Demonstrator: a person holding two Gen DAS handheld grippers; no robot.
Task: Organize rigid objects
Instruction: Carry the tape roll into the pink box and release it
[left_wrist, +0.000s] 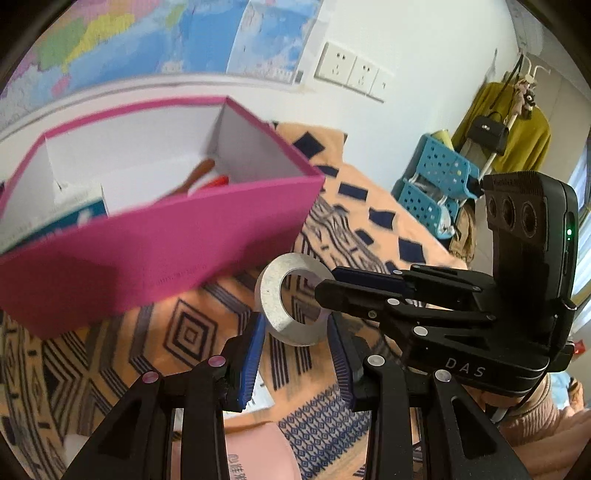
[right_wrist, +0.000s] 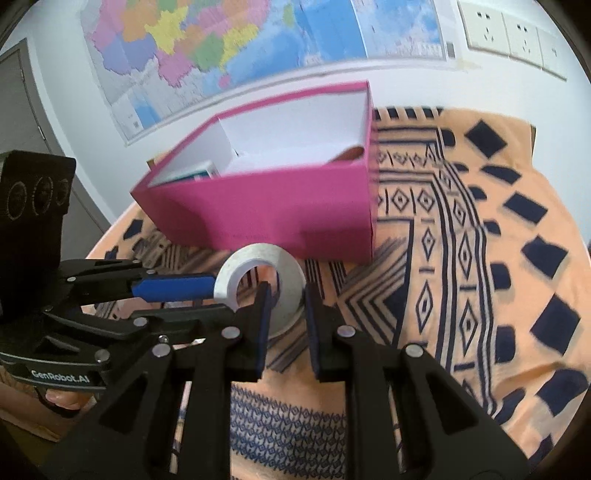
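Orange patterned cloth (right_wrist: 517, 206) covers the table under a wall map (right_wrist: 221, 44), and both grippers meet over it on one grey tape roll (left_wrist: 275, 295).

At the lower centre of the left wrist view, the left gripper (left_wrist: 297, 343) is clamped across the roll's near edge, its blue pads pressing either side of the ring. Entering from the right of that frame, the right gripper (left_wrist: 325, 282) is closed thin on the far side of the ring, one finger reaching through the hole. From the right wrist view the same holds: the right gripper (right_wrist: 288, 314) pinches the ring wall low in the frame, and the left gripper's blue finger (right_wrist: 173, 290) comes in from the left to meet the roll (right_wrist: 284, 280). The roll hangs tilted, clear of the cloth as far as I can judge, just in front of the pink box (right_wrist: 266, 218).

That box fills the upper left of the left wrist view, open-topped, with white dividers (left_wrist: 218, 133); a wooden handle (left_wrist: 195, 173) and something red (left_wrist: 218, 181) lie in its right-hand compartment, and a teal packet (left_wrist: 74, 218) sits in the left.

I judge the step to be carrying the roll over the box wall. To do it well, both hands should rise together at one pace so the ring does not twist between grips, clear the pink rim fully, then let go over an open compartment.
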